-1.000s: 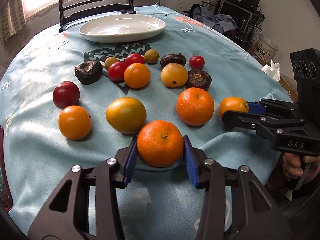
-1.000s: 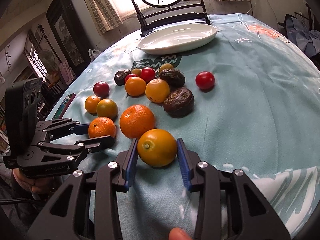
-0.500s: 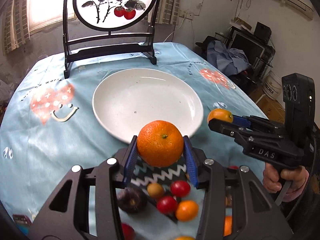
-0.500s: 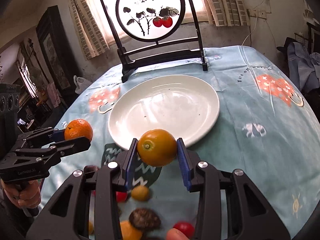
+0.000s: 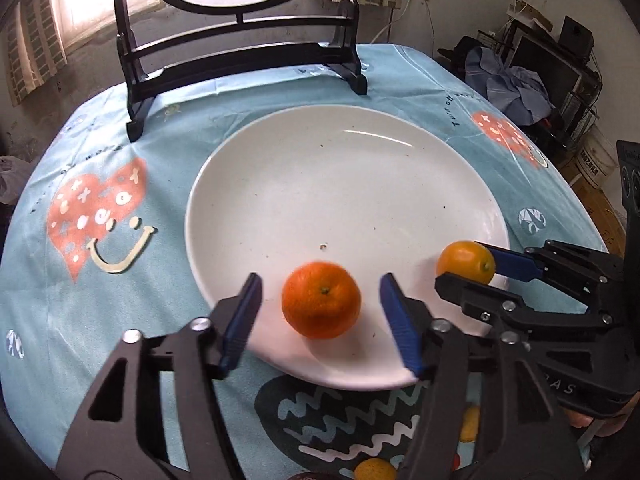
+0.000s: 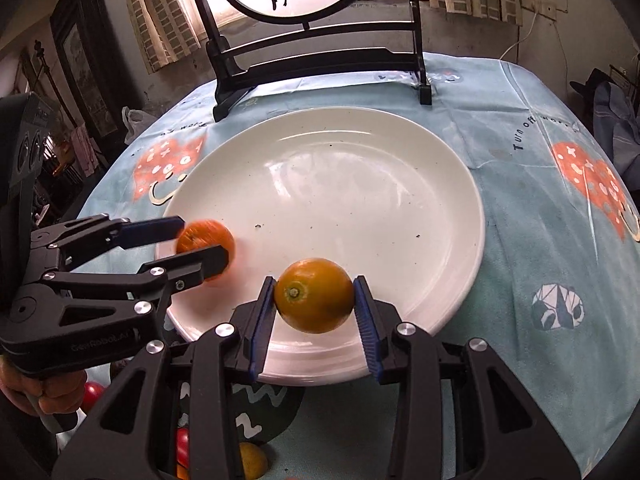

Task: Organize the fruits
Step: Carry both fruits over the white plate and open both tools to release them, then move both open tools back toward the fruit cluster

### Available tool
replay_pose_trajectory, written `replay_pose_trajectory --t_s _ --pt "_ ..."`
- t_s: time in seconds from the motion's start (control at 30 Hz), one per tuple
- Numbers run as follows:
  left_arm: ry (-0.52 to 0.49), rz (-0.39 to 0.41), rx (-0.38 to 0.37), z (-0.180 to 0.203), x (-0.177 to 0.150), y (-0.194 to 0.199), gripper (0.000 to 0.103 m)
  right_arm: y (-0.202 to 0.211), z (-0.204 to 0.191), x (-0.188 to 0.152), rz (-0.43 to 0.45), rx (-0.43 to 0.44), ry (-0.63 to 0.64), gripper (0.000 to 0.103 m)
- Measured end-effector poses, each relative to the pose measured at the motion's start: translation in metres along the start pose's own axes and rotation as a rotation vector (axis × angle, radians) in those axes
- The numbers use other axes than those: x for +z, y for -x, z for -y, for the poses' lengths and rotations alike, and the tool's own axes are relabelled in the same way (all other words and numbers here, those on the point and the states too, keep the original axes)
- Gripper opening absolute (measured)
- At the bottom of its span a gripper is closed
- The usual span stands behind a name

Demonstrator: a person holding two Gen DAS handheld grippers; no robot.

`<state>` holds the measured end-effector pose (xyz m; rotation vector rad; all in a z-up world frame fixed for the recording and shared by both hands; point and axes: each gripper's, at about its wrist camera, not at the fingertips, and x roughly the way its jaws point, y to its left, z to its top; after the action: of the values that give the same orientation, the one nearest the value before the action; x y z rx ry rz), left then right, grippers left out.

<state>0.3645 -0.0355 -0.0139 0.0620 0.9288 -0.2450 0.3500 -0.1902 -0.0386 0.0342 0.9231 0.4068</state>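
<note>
A white plate (image 5: 340, 184) (image 6: 340, 184) lies on the light-blue tablecloth. An orange mandarin (image 5: 321, 305) (image 6: 208, 236), slightly blurred, is on the plate's near part between the jaws of my left gripper (image 5: 320, 284) (image 6: 200, 240). Those jaws are opening and stand clear of it on both sides. My right gripper (image 6: 314, 284) (image 5: 464, 264) hangs over the plate's near right rim. It has a yellow-orange fruit (image 6: 314, 295) (image 5: 464, 260) between its blue pads. Its jaws are opening, and the pads still look to be touching the fruit.
A black wooden stand with a round painted screen (image 5: 240, 52) (image 6: 316, 60) rises behind the plate. More small fruits (image 5: 376, 470) (image 6: 252, 460) lie on the cloth under the grippers. A person's hand (image 6: 44, 396) holds the left gripper. Clutter (image 5: 512, 80) fills the room's right side.
Both grippers carried their fruits from the pile forward to the plate. The left jaws have spread and the mandarin has dropped out of them onto the plate.
</note>
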Motion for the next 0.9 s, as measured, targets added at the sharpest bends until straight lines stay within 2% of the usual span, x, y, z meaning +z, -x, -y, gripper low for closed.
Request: replay_pose_trajectory --t_s 0.07,0.13,0.23,0.33,0.43,0.53,0.67,0.83,0.9 --pt "0.000 0.043 0.023 -0.002 -0.002 0.015 0.083 0.014 0.001 -0.001 0.048 -0.022 -0.002 0.054" --pt "0.001 0.068 0.028 -0.003 -0.008 0.035 0.088 0.036 -0.002 -0.006 0.109 -0.042 -0.012 0.061" --pt "0.020 0.109 0.020 -0.004 -0.030 0.072 0.097 0.077 -0.011 -0.027 0.191 -0.031 -0.026 0.063" --pt "0.044 0.129 0.007 -0.008 -0.064 0.104 0.100 0.115 -0.022 -0.063 0.235 0.006 -0.049 0.063" --pt "0.069 0.125 -0.011 -0.013 -0.106 0.127 0.100 0.139 -0.032 -0.105 0.236 0.011 -0.067 0.063" --pt "0.090 0.122 -0.023 -0.015 -0.148 0.140 0.100 0.151 -0.042 -0.147 0.211 0.074 -0.074 0.063" --pt "0.075 0.112 -0.052 -0.013 -0.197 0.145 0.100 0.151 -0.069 -0.190 0.177 0.063 0.026 0.063" --pt "0.044 0.137 -0.040 -0.009 -0.228 0.145 0.100 0.132 -0.088 -0.211 0.159 -0.032 0.103 0.063" --pt "0.029 0.164 -0.050 -0.008 -0.230 0.151 0.100 0.127 -0.086 -0.211 0.133 -0.024 0.087 0.063"
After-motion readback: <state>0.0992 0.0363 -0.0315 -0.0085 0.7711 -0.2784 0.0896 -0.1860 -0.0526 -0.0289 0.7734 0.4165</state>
